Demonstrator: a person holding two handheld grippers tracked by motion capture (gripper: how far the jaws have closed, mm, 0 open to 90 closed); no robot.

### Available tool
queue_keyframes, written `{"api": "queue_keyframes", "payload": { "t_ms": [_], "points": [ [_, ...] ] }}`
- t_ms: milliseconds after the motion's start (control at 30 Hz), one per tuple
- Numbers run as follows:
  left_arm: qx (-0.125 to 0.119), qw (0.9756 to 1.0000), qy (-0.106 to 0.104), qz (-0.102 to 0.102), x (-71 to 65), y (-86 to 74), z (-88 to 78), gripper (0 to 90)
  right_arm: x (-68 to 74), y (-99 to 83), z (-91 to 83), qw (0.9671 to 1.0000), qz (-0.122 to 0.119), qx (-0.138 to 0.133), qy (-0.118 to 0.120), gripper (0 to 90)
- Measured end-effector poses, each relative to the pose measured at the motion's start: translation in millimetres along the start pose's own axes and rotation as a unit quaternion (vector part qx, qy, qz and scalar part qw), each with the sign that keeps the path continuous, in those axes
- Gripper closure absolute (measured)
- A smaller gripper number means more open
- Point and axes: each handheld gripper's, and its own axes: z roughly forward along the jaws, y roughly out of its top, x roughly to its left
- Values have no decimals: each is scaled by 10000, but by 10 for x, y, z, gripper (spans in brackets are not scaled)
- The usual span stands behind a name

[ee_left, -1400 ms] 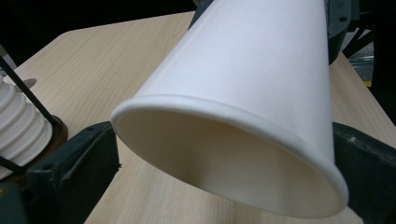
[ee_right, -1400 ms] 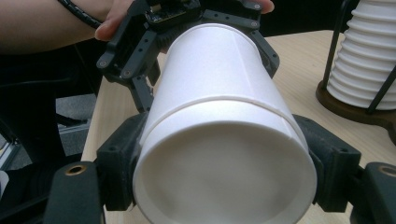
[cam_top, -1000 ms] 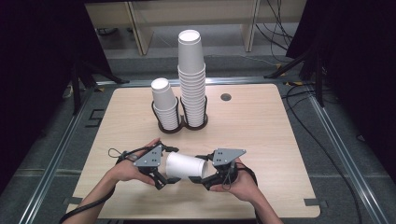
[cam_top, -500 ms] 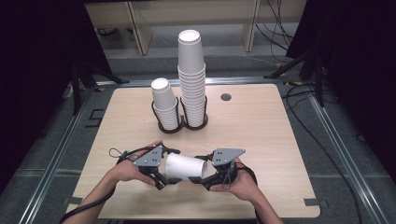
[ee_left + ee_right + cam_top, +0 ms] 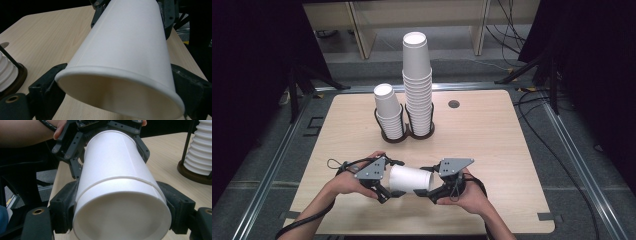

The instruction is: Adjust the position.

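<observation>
Paper cup held level between my two grippers, above the near edge of the table [image 5: 492,130].
The cup [image 5: 410,179] lies sideways, rim toward my left gripper [image 5: 384,189], whose closing jaws flank it; base toward my right gripper [image 5: 434,192], its jaws easing around it.

You have a pale wooden tabletop [image 5: 492,135]; on its far half a dark double cup holder [image 5: 404,134] carries two stacks of white cups [image 5: 418,85], touching side by side.
</observation>
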Motion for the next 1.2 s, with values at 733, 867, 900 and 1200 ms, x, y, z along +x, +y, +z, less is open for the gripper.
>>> {"api": "queue_keyframes", "payload": {
  "t_ms": [733,867,900,1200],
  "points": [
    [90,9996,23,261,-16,24,-48,162,-16,-5,22,10000,-33,-56,-48,233],
    [151,9995,1,268,-16,37,-48,172,-14,-4,24,10000,7,-4,-44,232],
    [109,9996,-10,258,-16,37,-42,174,-17,-3,24,10000,-4,4,-42,232],
    [469,9978,42,467,1,114,-87,186,-11,4,46,9999,70,97,-71,220]
  ]
}}
